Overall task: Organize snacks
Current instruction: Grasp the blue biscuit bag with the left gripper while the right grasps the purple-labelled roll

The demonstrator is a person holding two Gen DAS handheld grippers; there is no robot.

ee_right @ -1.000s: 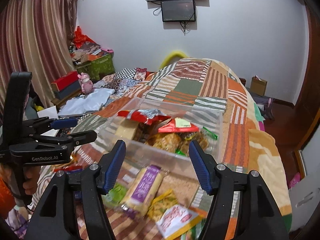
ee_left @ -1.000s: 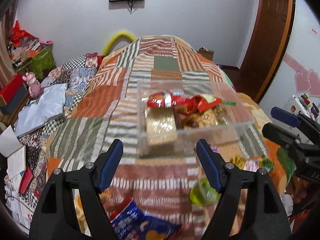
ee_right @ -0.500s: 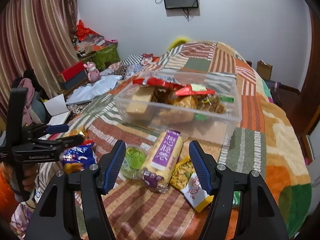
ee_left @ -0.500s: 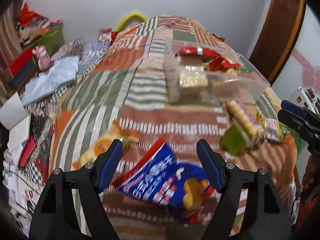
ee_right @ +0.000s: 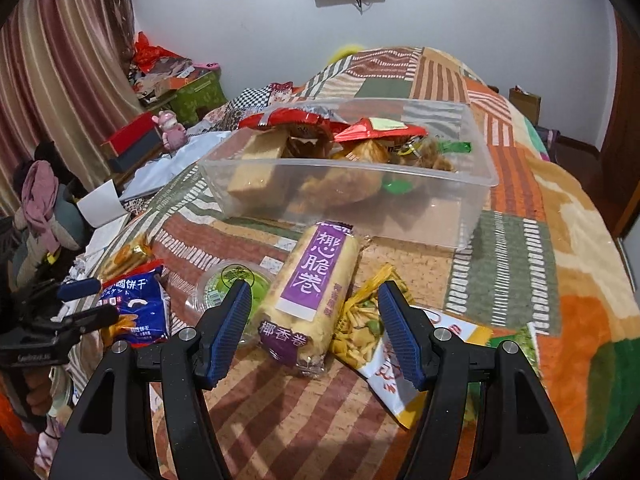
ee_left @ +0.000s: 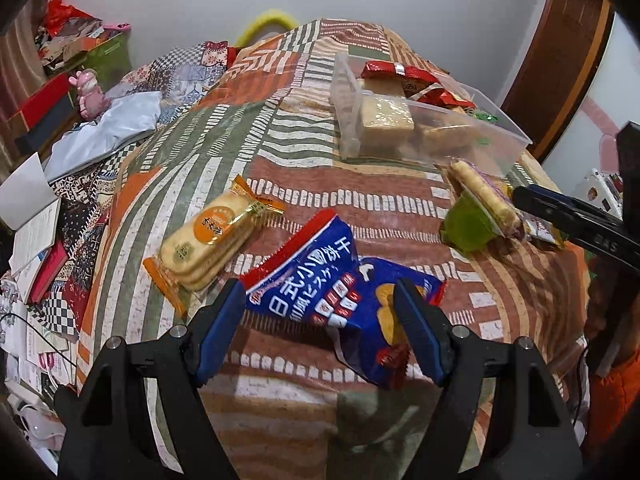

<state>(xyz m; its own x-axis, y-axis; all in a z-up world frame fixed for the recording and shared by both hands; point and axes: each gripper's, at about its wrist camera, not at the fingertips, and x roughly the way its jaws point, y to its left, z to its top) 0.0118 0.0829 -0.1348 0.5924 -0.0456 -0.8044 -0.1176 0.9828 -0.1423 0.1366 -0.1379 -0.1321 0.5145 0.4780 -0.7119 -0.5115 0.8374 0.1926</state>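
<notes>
A blue biscuit bag [ee_left: 332,292] lies on the patchwork bed, and my left gripper [ee_left: 320,300] stands open over it with a finger on each side. My right gripper [ee_right: 314,300] is open too, straddling a purple-labelled roll pack [ee_right: 312,280] without pressing it. Beyond both sits a clear plastic box [ee_right: 476,184] holding several snacks. An orange cracker pack [ee_left: 212,236] lies left of the blue bag. A green jelly cup [ee_right: 236,280] and a yellow snack bag [ee_right: 360,328] flank the roll pack.
The patchwork blanket [ee_left: 280,128] covers the bed, whose front edge is just below the grippers. Papers, books, a pink toy [ee_left: 88,92] and boxes crowd the floor at left. A wooden door [ee_left: 560,60] stands at right.
Both grippers have sunk toward the bed. The left one swung from facing the clear box to the blue bag. The right one closed in on the roll pack. Jaw widths look unchanged.
</notes>
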